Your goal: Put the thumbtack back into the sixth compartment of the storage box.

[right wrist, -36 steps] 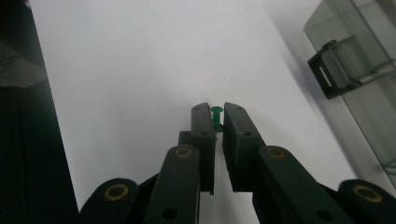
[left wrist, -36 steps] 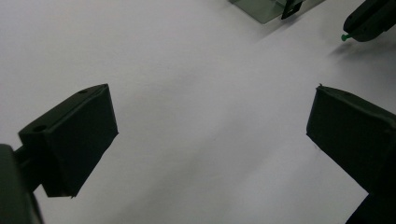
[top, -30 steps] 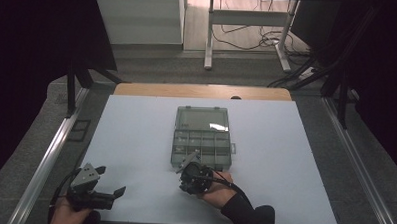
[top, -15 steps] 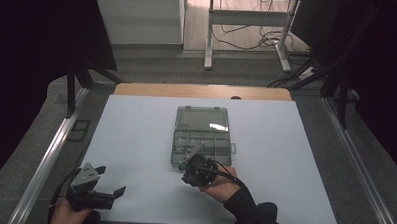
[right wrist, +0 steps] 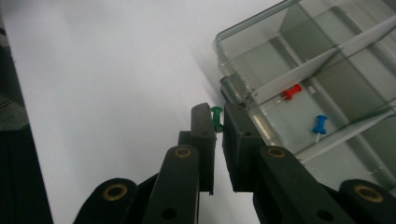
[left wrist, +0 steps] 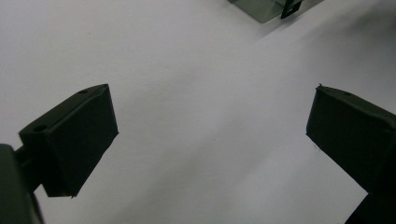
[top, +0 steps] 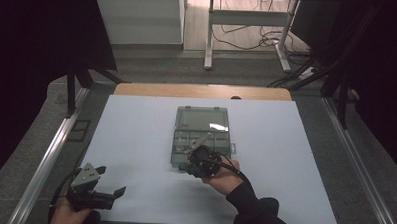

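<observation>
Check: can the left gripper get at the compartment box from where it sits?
Probably yes. The left gripper is open at the table's near left, with bare white table between it and the compartment box. The right gripper, shut on a green pushpin, crowds the box's near edge.

Organizer box (right wrist: 327, 70): clear glossy plastic, smooth walls. Green pushpin (right wrist: 216, 118): shiny plastic head. Right gripper (right wrist: 218, 122) pads: matt black plastic. Table (top: 135, 140): matt white sheet, wood far edge.
</observation>
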Tool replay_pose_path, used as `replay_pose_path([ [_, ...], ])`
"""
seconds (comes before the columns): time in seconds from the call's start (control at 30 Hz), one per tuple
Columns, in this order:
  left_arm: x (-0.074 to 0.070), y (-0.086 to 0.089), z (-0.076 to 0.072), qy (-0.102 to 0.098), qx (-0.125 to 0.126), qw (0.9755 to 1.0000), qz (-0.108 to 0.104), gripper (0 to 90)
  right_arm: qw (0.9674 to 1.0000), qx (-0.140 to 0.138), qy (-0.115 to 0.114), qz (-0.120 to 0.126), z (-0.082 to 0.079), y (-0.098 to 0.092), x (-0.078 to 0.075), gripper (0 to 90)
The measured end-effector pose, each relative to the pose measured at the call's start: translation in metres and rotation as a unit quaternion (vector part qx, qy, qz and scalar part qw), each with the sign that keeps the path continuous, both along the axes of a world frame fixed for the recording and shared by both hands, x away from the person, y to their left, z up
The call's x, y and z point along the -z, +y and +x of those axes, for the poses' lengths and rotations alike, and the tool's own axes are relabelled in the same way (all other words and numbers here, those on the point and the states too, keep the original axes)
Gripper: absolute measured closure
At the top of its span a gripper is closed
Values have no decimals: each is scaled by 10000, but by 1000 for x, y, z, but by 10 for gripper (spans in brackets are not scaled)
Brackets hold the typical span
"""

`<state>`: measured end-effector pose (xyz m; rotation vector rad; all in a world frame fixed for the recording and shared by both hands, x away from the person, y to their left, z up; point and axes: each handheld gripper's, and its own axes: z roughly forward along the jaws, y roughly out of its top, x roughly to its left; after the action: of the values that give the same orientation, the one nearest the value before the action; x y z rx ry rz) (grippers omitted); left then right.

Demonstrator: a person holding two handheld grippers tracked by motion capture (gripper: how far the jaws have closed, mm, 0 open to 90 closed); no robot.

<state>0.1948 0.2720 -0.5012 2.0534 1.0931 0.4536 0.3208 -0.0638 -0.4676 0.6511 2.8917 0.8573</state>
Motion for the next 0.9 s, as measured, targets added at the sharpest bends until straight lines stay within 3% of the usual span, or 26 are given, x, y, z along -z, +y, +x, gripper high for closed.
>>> replay_pose_path([
  [0.9, 0, 0, 1, 27, -8, 10000, -17, 24, 9984, 533, -177, -64, 44, 1, -1, 816],
])
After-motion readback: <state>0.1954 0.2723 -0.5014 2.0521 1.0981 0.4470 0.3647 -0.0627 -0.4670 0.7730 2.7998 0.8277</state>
